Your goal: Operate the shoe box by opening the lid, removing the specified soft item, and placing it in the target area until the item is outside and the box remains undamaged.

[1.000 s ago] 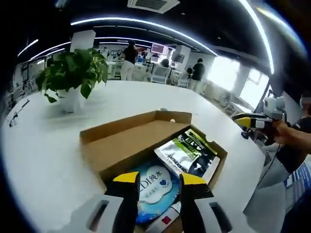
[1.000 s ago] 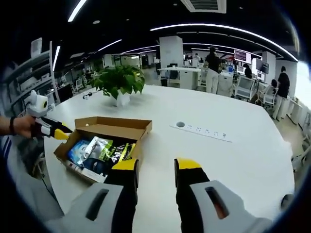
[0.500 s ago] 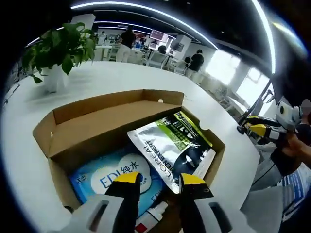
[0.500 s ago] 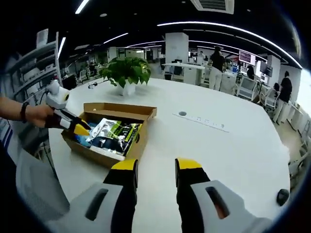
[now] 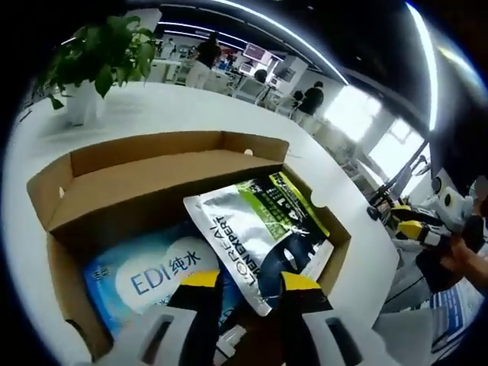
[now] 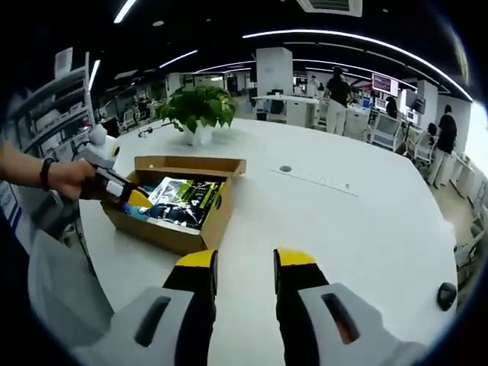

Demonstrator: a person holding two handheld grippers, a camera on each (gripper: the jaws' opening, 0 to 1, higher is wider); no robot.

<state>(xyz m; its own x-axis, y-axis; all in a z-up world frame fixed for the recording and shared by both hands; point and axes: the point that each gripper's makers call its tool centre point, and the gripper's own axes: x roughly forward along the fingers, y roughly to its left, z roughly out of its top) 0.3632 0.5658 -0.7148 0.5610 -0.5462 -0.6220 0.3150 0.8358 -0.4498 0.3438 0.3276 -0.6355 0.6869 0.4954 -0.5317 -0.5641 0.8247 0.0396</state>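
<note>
1. The shoe box (image 5: 164, 179), plain brown cardboard, sits open on a broad white table (image 6: 343, 221), its lid folded back along the far side. In the right gripper view it lies at the table's left edge (image 6: 177, 202).
2. Inside it, at the left, is a blue soft pack (image 5: 149, 278) with a white oval label. Overlapping its right side is a silver, green and black pouch (image 5: 263, 232).
3. The left gripper (image 5: 240, 280) hangs over the near part of the box with its yellow-tipped jaws apart. Between them lies the pouch's near edge, but I cannot tell whether they touch it.
4. The right gripper (image 6: 244, 263) is well apart from the box, over bare table, jaws apart and holding nothing.
5. On the table beyond the box stands a potted plant (image 6: 200, 110) in a white pot. A power strip (image 6: 316, 181) lies flush in the tabletop further right.
6. The room is an open office with long ceiling light strips, desks and people standing at the far right (image 6: 335, 99).
</note>
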